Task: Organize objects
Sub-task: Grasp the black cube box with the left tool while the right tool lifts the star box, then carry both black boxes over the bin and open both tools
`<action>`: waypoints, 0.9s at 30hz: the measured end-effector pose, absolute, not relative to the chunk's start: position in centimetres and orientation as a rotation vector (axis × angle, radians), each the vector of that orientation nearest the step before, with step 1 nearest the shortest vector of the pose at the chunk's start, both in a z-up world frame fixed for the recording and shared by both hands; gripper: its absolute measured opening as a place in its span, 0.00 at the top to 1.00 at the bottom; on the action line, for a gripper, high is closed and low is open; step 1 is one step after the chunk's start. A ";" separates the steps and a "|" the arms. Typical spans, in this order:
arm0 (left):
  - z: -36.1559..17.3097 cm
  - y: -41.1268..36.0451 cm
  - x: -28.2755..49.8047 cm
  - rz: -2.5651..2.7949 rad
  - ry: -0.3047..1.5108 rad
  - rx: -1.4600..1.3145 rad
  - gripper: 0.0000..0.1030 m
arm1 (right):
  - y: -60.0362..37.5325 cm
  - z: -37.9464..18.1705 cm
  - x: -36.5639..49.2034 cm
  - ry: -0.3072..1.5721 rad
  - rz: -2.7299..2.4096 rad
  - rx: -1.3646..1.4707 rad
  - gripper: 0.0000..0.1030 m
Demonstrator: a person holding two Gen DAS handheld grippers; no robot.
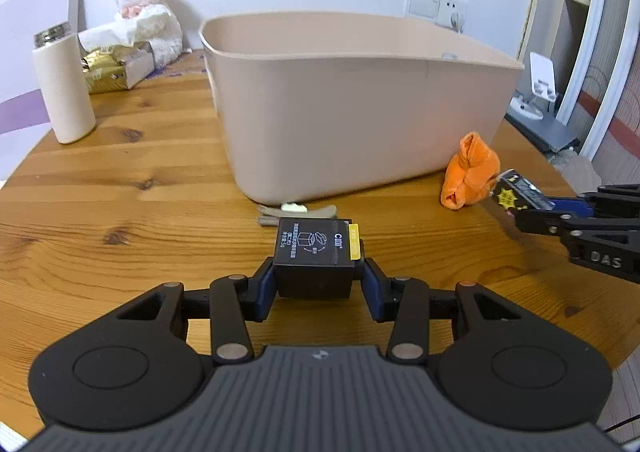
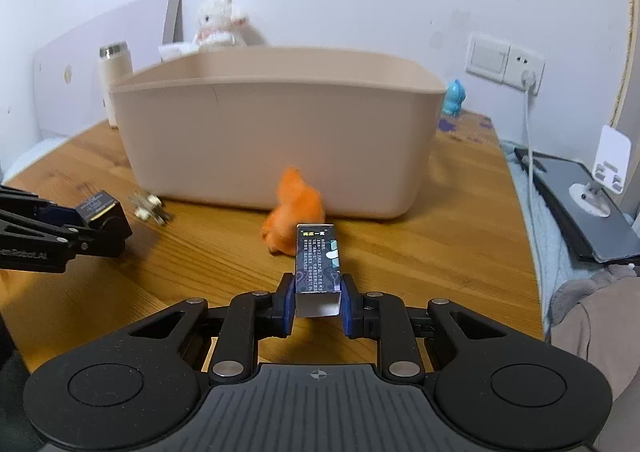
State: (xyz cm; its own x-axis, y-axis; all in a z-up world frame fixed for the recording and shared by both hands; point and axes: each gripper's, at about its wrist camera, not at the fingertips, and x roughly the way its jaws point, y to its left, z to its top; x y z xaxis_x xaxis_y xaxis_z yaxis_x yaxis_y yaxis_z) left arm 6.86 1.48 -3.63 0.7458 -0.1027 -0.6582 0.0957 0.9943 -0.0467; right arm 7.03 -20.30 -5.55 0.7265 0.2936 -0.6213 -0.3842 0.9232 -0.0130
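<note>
Left claw (image 1: 319, 276) is clenched on a black cube-shaped carton (image 1: 316, 254) with a yellow edge label and white print, held just above the wooden bench (image 1: 140, 179), in front of the beige plastic tub (image 1: 344, 99). Right claw (image 2: 318, 302) is clenched on a slim dark printed carton (image 2: 319, 264), its open white end facing the camera, also in front of the tub. An orange cloth bundle (image 2: 294, 211) lies on the bench against the tub's front wall, just beyond the slim carton. A small cluster of pale metal and plastic pieces (image 2: 150, 207) lies at the tub's base, beside the cube carton. A cream flask (image 1: 62, 83) stands left of the tub; a white plush lamb (image 1: 150, 7) sits behind it. Whether the tub holds anything cannot be determined.
</note>
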 end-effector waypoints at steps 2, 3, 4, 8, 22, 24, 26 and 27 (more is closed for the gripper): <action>-3.0 1.8 6.5 -0.108 0.708 -0.014 0.55 | -20.4 -4.6 6.4 0.638 0.374 -0.134 0.80; -2.7 2.0 6.4 -0.107 0.700 -0.017 0.55 | -20.5 -4.1 6.1 0.627 0.373 -0.131 0.80; -2.3 2.1 6.2 -0.107 0.692 -0.020 0.55 | -20.5 -3.6 5.8 0.615 0.372 -0.129 0.80; -0.6 2.5 5.7 -0.106 0.653 -0.021 0.55 | -20.8 -1.8 4.8 0.569 0.363 -0.129 0.80; 6.4 4.1 6.4 -0.077 0.518 -0.027 0.55 | -19.8 4.1 5.0 0.401 0.344 -0.080 0.80; 7.4 4.2 7.1 -0.069 0.497 -0.015 0.55 | -19.3 4.7 5.3 0.380 0.347 -0.078 0.80; 8.0 4.4 8.2 -0.075 0.494 -0.013 0.55 | -18.7 5.2 6.1 0.364 0.352 -0.069 0.80; 8.2 4.4 8.9 -0.075 0.495 -0.010 0.55 | -18.4 5.4 6.6 0.361 0.355 -0.062 0.80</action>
